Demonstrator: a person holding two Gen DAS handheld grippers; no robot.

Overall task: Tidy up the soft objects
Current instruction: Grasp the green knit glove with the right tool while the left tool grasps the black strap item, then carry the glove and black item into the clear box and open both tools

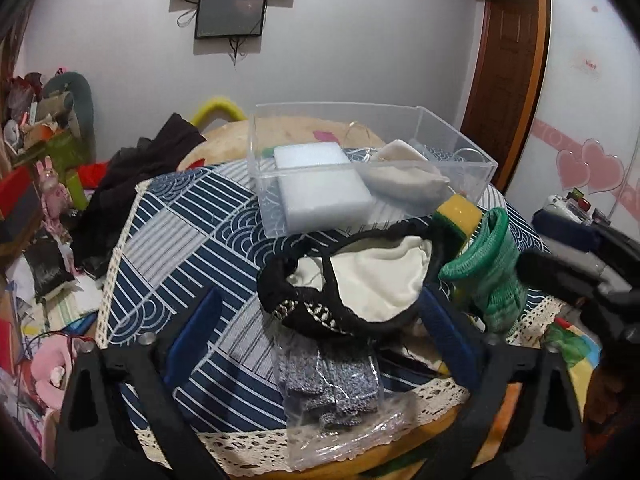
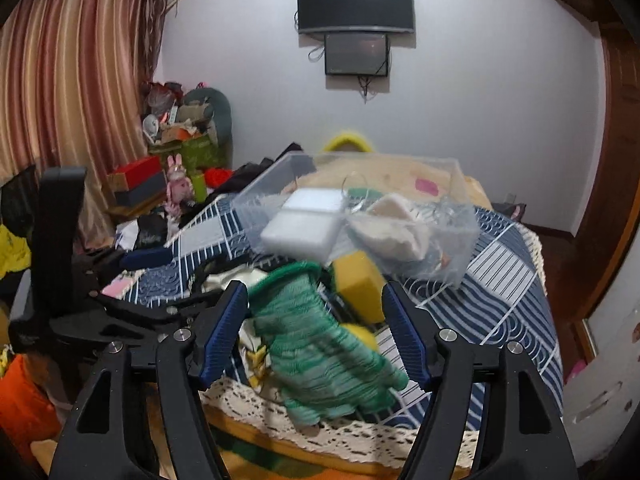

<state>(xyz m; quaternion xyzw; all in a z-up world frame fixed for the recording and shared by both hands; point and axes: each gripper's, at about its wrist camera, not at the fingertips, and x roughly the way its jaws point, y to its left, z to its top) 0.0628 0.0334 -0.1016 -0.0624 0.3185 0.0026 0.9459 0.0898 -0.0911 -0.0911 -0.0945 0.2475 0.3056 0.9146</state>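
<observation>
**Tabletop layout, soft goods**

A clear bin [image 1: 400, 120] is sitting toward the far side of the tablecloth [image 1: 168, 216], holding a foam block [image 1: 320, 188] at left and a folded cloth [image 1: 404, 176] at right. A sponge [image 1: 460, 212] is lying just before the bin. A knit glove [image 1: 492, 268] is standing right of a lace-edged garment [image 1: 360, 280]. A bagged pad [image 1: 336, 392] is lying nearest, before the garment.
</observation>
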